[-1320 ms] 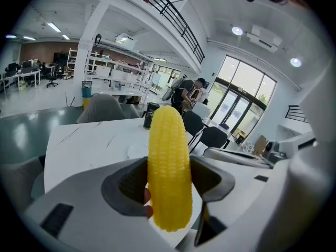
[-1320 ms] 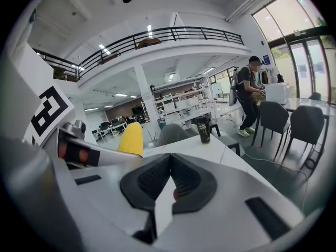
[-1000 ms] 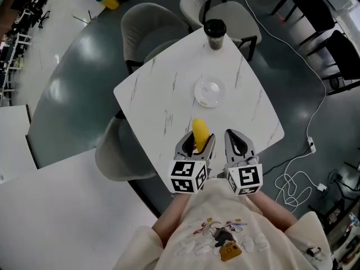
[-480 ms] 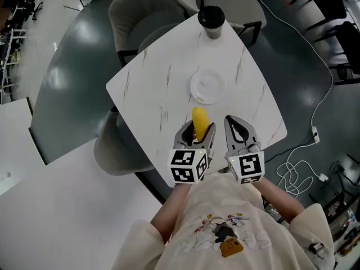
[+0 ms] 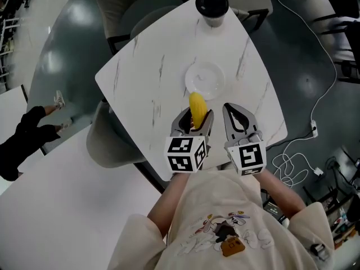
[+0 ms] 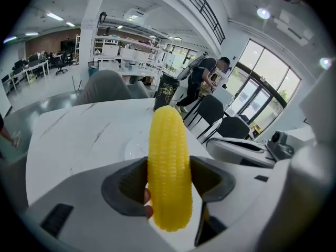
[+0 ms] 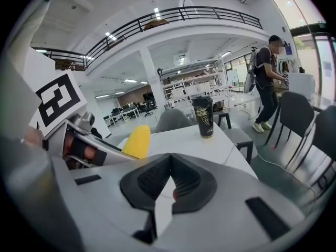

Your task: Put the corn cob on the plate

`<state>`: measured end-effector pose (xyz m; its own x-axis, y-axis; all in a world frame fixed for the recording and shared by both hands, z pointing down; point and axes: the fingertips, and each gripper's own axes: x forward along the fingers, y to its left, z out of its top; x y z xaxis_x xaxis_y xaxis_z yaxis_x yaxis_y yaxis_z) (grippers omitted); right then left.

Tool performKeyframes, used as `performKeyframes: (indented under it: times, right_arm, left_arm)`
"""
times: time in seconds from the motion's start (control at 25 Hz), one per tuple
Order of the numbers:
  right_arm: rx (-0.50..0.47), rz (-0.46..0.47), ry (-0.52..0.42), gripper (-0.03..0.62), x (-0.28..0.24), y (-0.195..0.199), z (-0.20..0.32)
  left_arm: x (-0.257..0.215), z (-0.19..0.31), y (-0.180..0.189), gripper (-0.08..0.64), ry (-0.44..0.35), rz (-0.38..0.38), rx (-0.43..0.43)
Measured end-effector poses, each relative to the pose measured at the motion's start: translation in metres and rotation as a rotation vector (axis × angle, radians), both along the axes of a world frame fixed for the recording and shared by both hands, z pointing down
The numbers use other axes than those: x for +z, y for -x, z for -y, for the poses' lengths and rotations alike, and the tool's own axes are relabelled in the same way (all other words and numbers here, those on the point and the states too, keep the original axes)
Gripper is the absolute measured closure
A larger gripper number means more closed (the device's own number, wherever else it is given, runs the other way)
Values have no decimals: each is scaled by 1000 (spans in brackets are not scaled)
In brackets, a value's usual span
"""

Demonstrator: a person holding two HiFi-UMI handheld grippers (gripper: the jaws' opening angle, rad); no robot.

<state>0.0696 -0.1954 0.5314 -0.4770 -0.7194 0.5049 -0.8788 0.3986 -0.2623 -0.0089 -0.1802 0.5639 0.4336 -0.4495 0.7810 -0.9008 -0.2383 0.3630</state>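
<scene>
Pinching corn cob (image 6: 169,161) midway, hand-held gripper (image 5: 194,122) (left)

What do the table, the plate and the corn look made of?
Table: white with grey veins, marble or a laminate copy.
Plate: looks see-through, likely glass or clear plastic.
Corn: glossy, uniform yellow kernels, possibly a plastic replica.

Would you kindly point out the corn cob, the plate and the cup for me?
corn cob (image 6: 169,167), left gripper view, kernelled middle.
plate (image 5: 205,79), head view, bare centre.
cup (image 5: 212,3), head view, black lid.
</scene>
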Motion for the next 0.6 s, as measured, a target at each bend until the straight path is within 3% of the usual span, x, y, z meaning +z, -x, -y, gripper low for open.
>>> performKeyframes:
  times: [0.6]
  right_arm:
    - [-127, -45, 59, 588, 50, 4, 30]
  left_arm:
    - [59, 42, -1, 314, 62, 31, -50]
